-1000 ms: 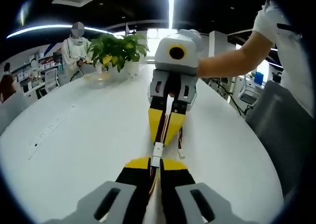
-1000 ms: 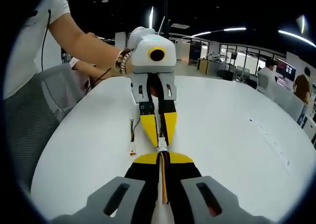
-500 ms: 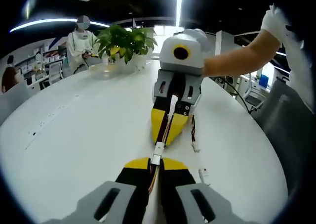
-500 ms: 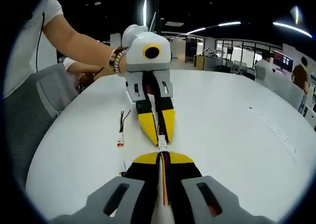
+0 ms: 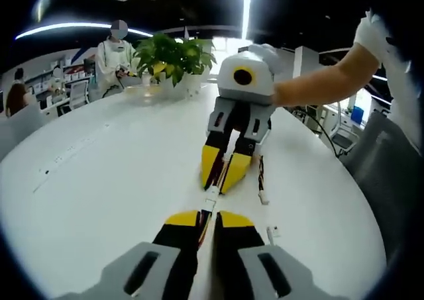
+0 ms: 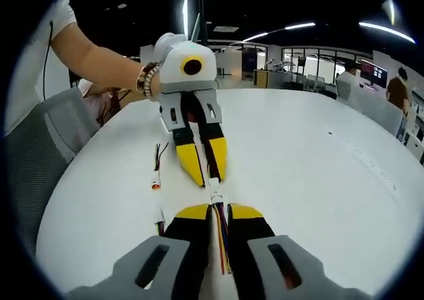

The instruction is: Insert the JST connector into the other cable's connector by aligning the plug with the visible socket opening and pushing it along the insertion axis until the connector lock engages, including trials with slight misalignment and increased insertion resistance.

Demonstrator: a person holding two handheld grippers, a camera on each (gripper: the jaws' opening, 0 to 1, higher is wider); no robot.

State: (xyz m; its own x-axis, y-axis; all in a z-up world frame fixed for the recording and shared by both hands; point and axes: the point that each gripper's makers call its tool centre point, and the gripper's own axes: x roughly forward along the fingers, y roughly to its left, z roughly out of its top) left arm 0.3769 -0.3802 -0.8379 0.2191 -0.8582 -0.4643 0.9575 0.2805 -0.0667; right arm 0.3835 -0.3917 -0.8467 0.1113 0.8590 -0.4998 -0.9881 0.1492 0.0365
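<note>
**Connectors joined between your two grippers, right jaws parted**

Left gripper view: your left gripper (image 5: pixel 207 228) sits at the bottom, jaws narrow and pinched on a bundle of coloured wires. The white JST connector (image 5: pixel 210 203) stands just past its yellow tips, above the white table (image 5: pixel 99 181). Your right gripper (image 5: pixel 224 174) faces it from across the table; its yellow jaws stand spread in a V, with the cable running up between them (whether they touch the cable, I cannot tell). A spare cable (image 5: pixel 261 181) lies on the table just beside those jaws, and a small white connector (image 5: pixel 271 232) lies nearer you. A potted plant (image 5: pixel 173 58) stands at the far edge of the table.

Right gripper view: your right gripper (image 6: pixel 216 222) shows a gap between its jaws, red and yellow wires lying loose in it. The mated connector pair (image 6: pixel 214 193) sits just ahead of its tips, reaching the left gripper (image 6: pixel 202 166), whose jaws are closed around the cable. A loose cable with an orange plug (image 6: pixel 156 171) lies beside it.
</note>
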